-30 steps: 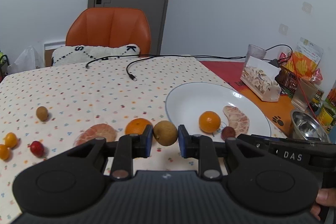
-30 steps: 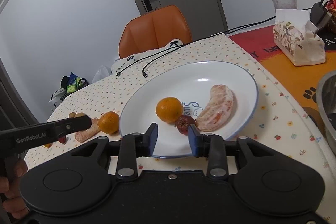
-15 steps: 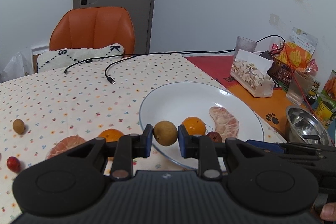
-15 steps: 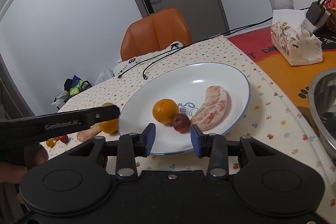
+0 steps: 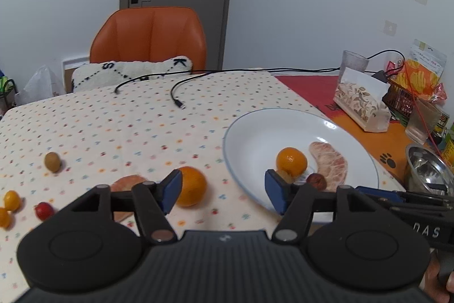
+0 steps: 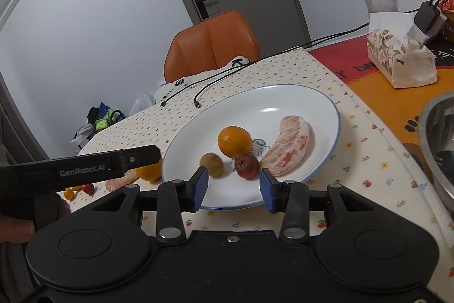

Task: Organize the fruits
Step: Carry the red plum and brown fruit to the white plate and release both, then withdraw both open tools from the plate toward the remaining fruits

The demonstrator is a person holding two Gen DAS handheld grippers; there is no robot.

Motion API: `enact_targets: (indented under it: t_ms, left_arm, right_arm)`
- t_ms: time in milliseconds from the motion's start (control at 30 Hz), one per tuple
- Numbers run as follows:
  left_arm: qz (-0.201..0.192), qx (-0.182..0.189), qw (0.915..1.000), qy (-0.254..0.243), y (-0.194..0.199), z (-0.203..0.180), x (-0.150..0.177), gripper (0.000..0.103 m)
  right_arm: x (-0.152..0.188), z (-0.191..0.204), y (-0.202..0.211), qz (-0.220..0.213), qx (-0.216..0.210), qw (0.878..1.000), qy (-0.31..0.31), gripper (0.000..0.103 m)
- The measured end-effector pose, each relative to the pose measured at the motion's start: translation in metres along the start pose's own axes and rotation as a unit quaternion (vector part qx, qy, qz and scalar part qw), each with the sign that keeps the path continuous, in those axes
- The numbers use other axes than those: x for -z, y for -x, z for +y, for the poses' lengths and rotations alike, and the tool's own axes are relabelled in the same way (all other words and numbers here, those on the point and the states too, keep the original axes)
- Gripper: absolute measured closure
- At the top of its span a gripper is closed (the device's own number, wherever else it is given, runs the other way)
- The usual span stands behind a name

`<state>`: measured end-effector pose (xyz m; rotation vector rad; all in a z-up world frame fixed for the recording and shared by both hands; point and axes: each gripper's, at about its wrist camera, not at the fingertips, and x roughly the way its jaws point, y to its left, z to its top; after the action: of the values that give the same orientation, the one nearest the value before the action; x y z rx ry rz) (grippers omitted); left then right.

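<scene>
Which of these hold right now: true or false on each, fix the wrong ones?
1. The white plate holds four fruits. True: an orange, a brown-green fruit, a dark red fruit and a peeled citrus piece.
2. The left gripper grips the brown-green fruit. False: its fingers are opening with nothing between them, and the fruit lies on the plate.
3. A second orange sits on the dotted tablecloth, off the plate. True.
4. The tissue box stands on the plate. False: it stands on the orange and red mat beyond it.
5. The chair is blue. False: orange.
</scene>
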<state>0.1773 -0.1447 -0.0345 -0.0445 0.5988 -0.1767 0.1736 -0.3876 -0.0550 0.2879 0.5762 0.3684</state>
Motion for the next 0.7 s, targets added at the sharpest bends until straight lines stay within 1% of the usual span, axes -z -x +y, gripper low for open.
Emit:
enact_targets:
  t_ms: [67,233,300,367,433,533,567,633,700]
  left_arm:
    - [-0.002,-0.008,1.0000,0.005,0.005,0.007,0.002,0.035]
    - [-0.006,-0.031,0.9994,0.018,0.016,0.026,0.005,0.025]
    - [-0.007,-0.038,0.9990,0.020,0.020,0.032,0.006,0.023]
    - [-0.007,-0.044,0.9988,0.022,0.024,0.037,0.007,0.021]
    - [-0.008,-0.049,0.9985,0.023,0.028,0.042,0.008,0.019]
    - [-0.012,-0.056,0.9981,0.023,0.036,0.048,0.011,0.015]
    - [-0.013,-0.057,0.9980,0.023,0.039,0.050,0.012,0.015]
    - [-0.014,-0.059,0.9978,0.025,0.044,0.054,0.013,0.014]
    - [-0.015,-0.061,0.9975,0.030,0.048,0.059,0.014,0.014]
  right_arm:
    - [0.001,0.003,-0.001,0.001,-0.001,1.000,0.001,0.060]
    - [0.001,0.012,-0.001,-0.002,0.003,1.000,0.006,0.051]
    - [0.000,0.015,0.000,-0.004,0.003,1.000,0.007,0.050]
    - [0.001,0.019,0.000,-0.005,0.002,1.000,0.008,0.047]
    - [0.001,0.024,0.000,-0.007,0.002,1.000,0.013,0.041]
    - [0.001,0.031,0.000,-0.009,-0.001,1.000,0.020,0.036]
    - [0.001,0.034,0.000,-0.009,-0.001,1.000,0.022,0.034]
    - [0.001,0.039,-0.001,-0.012,0.000,1.000,0.027,0.026]
    - [0.001,0.045,-0.001,-0.015,-0.001,0.999,0.033,0.023]
